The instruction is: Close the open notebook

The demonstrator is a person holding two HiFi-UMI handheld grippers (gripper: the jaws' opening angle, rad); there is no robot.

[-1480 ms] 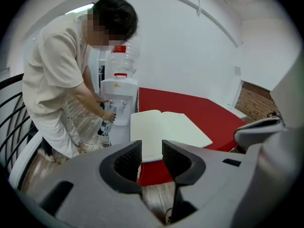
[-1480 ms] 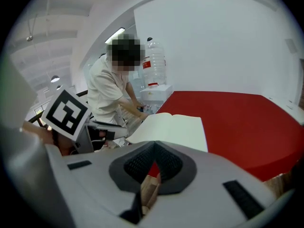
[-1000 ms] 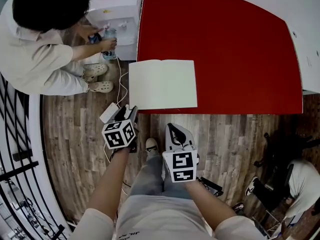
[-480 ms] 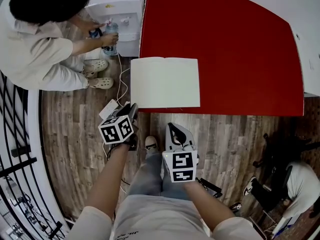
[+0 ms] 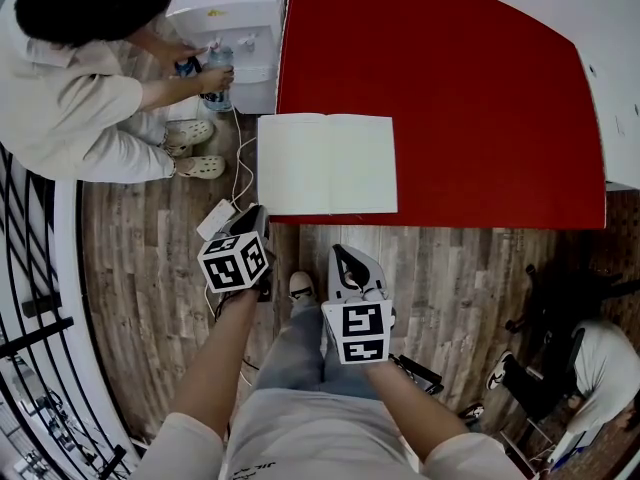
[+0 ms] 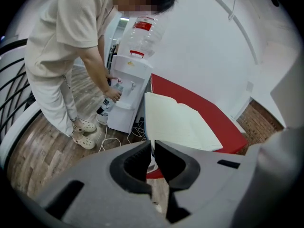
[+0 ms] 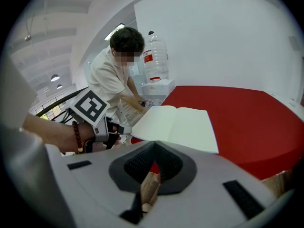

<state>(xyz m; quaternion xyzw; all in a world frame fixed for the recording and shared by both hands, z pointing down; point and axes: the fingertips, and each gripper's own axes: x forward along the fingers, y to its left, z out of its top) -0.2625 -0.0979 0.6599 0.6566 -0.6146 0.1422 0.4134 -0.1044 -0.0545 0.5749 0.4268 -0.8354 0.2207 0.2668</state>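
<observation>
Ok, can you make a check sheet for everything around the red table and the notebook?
Surface: red table, bare apart from the notebook.
Job's things: notebook lies open, blank pages up, at the table's near edge, its left page jutting past the table's side.
Clutter: nothing seen.
Grippers: left gripper closing, only a slit between its jaws, nothing in it; right gripper shut, empty; both over the floor, short of the table.
Cables: white cable runs across the wood floor to a white adapter.
Surroundings: a person holds a bottle at the water dispenser; black railing at left.
</observation>
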